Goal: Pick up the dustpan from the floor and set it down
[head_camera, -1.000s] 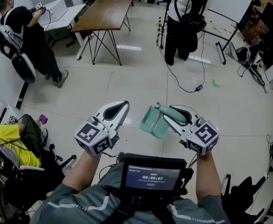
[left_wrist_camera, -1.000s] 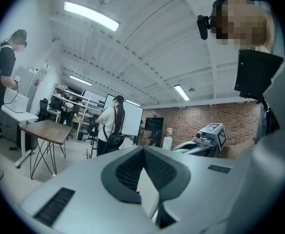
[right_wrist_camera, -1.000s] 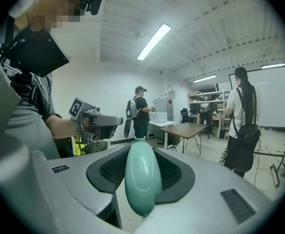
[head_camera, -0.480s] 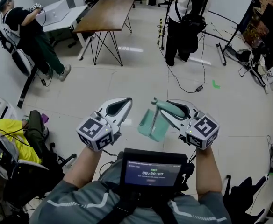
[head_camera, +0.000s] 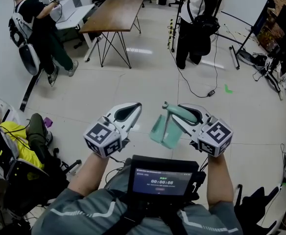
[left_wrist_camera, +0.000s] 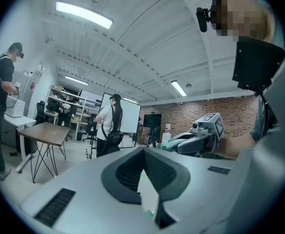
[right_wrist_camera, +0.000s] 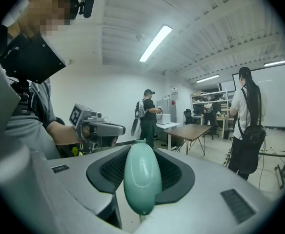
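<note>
In the head view my right gripper (head_camera: 175,112) is shut on the teal handle (head_camera: 181,114) of the dustpan (head_camera: 162,129). The pale green pan hangs below the jaws, well above the tiled floor. The right gripper view has the rounded handle (right_wrist_camera: 142,179) squeezed between the two dark pads, running out past the tips. My left gripper (head_camera: 134,106) hovers just left of the pan, apart from it, tips together and nothing in them. In the left gripper view (left_wrist_camera: 143,152) its tips meet, and the right gripper (left_wrist_camera: 196,140) shows beyond.
A wooden table (head_camera: 112,13) on black legs stands far ahead, a person in black (head_camera: 40,28) at a white desk to its left. Another person with a backpack (head_camera: 194,23) stands ahead right by a whiteboard stand (head_camera: 241,4). A cable (head_camera: 209,92) crosses the floor. A seated person in yellow (head_camera: 15,141) is at left.
Both grippers and the hanging dustpan hold their places. The person in black at far left has stepped away toward the white desk.
</note>
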Demonstrator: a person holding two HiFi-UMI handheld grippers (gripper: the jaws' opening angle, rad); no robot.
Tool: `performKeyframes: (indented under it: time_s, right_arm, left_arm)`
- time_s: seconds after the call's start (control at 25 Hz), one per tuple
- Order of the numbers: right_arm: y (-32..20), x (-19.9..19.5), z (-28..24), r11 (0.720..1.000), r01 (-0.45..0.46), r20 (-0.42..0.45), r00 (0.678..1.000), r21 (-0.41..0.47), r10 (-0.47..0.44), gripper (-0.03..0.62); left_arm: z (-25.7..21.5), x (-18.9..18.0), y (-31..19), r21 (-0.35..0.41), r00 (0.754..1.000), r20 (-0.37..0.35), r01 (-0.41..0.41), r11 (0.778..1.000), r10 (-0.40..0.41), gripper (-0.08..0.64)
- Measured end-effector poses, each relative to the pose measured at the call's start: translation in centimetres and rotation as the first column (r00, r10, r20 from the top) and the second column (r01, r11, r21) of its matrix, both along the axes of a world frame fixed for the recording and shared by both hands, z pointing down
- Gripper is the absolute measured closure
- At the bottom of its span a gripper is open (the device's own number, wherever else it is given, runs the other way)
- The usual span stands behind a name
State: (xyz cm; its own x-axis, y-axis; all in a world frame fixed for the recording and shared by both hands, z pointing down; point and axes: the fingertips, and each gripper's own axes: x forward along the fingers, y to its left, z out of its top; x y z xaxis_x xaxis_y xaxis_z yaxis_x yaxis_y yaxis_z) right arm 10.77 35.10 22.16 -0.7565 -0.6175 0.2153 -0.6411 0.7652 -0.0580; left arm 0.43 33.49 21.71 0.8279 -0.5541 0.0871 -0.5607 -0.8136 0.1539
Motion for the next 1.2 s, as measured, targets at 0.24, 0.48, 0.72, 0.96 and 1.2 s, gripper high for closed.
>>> performKeyframes:
  time_s: [0.24, 0.48, 0.72, 0.96, 1.2]
  right_arm:
    - [-0.1, -0.2, -0.3, 1.0, -0.003, 0.003, 1.0, 0.0, 0.003, 0.436]
    - [-1.7, -1.7, 0.4, 1.0, 0.008, -0.019, 1.0, -0.008, -0.009, 0.436]
    - [-3.8, -4.1, 0.6, 1.0, 0.022, -0.01, 1.0, -0.001, -0.022, 0.436]
    - [-7.5, -8.3, 1.0, 1.0, 0.012, -0.007, 1.0, -0.005, -0.012, 0.436]
    - [-13.1, -10.6, 1.3, 1.0, 0.003, 0.011, 1.0, 0.002, -0.003, 0.436]
  left_arm:
    - [0.3, -0.7, -0.5, -0.035, 1.0, -0.004, 0.028, 0.999, -0.028, 0.528]
    - [0.7, -2.4, -1.7, -0.036, 0.999, -0.031, 0.034, 0.999, -0.035, 0.526]
    - [1.8, -6.1, -3.0, -0.029, 0.998, 0.0, 0.058, 0.998, -0.058, 0.526]
    - [2.7, -11.3, -6.1, -0.037, 0.998, -0.006, 0.058, 0.998, -0.058, 0.525]
    - [2.7, -13.7, -10.7, -0.027, 0.999, -0.006, 0.037, 0.999, -0.037, 0.526]
